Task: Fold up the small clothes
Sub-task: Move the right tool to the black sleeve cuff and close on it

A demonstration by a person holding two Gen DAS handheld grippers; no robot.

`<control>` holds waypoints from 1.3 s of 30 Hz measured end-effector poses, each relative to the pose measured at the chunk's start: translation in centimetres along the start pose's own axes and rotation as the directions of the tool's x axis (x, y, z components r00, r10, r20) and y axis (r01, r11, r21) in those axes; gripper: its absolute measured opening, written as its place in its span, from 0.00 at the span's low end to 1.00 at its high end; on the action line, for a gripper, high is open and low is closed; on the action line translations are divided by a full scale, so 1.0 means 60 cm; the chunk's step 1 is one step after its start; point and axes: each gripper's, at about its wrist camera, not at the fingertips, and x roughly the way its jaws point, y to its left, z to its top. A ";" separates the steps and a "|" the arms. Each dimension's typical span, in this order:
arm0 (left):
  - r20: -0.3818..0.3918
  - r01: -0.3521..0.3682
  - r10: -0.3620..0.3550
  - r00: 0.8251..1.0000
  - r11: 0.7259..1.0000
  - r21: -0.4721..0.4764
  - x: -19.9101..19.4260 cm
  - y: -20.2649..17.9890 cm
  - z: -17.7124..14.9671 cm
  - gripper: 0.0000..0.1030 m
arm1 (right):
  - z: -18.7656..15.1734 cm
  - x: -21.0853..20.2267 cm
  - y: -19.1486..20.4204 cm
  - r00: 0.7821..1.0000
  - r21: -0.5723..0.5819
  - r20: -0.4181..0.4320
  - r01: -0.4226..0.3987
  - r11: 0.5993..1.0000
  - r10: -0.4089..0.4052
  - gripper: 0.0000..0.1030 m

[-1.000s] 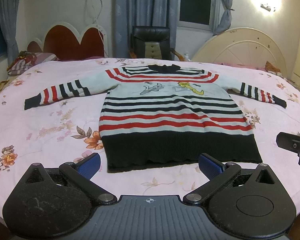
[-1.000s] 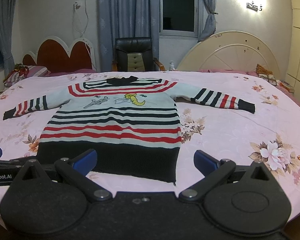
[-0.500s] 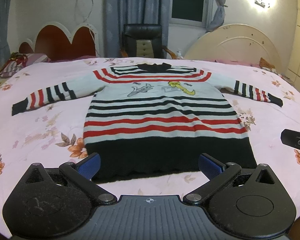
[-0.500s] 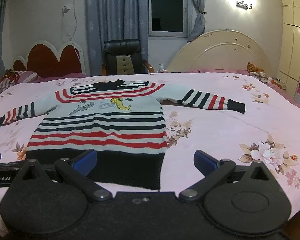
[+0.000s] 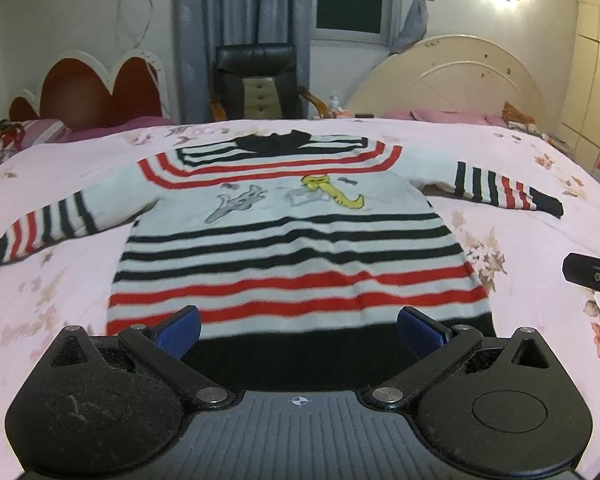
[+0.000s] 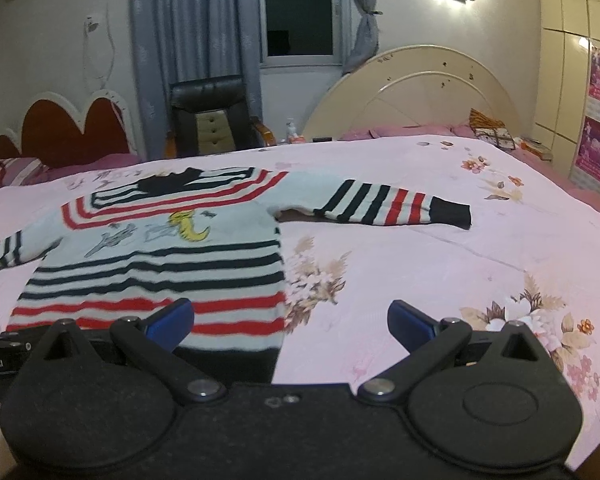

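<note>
Both grippers spread wide, holding nothing: left gripper [image 5: 299, 326] sits over the black hem of the striped sweater [image 5: 296, 240], right gripper [image 6: 290, 320] by its hem corner; sweater's flat on the pink floral bedsheet [image 6: 440, 264], sleeves out

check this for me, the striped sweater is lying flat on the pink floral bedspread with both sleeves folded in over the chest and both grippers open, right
Not quite: the sleeves are not folded in. In the left wrist view the striped sweater lies flat on the pink floral bedspread with both sleeves spread out to the sides. The rest holds: the left gripper and the right gripper are both open.
</note>
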 end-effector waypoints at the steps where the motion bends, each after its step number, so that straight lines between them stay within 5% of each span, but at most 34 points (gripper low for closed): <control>1: -0.001 0.006 -0.006 1.000 1.000 0.004 0.009 -0.006 0.008 1.00 | 0.005 0.009 -0.004 1.000 0.005 0.000 0.002 1.000 -0.002 0.99; 9: -0.049 0.058 -0.058 0.997 0.998 0.011 0.098 -0.045 0.044 1.00 | 0.050 0.100 -0.057 0.999 0.062 0.027 0.026 0.998 -0.028 0.99; 15: -0.061 0.025 -0.016 0.998 0.989 0.145 0.174 -0.100 0.060 1.00 | 0.084 0.188 -0.120 0.995 0.129 0.041 0.082 0.988 -0.088 0.99; 28: -0.115 -0.042 0.038 0.993 0.999 -0.028 0.348 -0.083 0.147 1.00 | 0.123 0.393 -0.255 0.990 0.301 -0.013 0.141 0.943 -0.144 0.83; 31: -0.187 -0.087 0.077 0.979 0.995 -0.046 0.391 -0.069 0.148 1.00 | 0.118 0.425 -0.284 0.990 0.361 -0.027 0.138 0.922 -0.138 0.80; 39: -0.179 -0.141 0.131 0.975 0.989 -0.041 0.424 -0.070 0.146 1.00 | 0.102 0.463 -0.360 0.990 0.510 -0.030 0.136 0.849 -0.141 0.73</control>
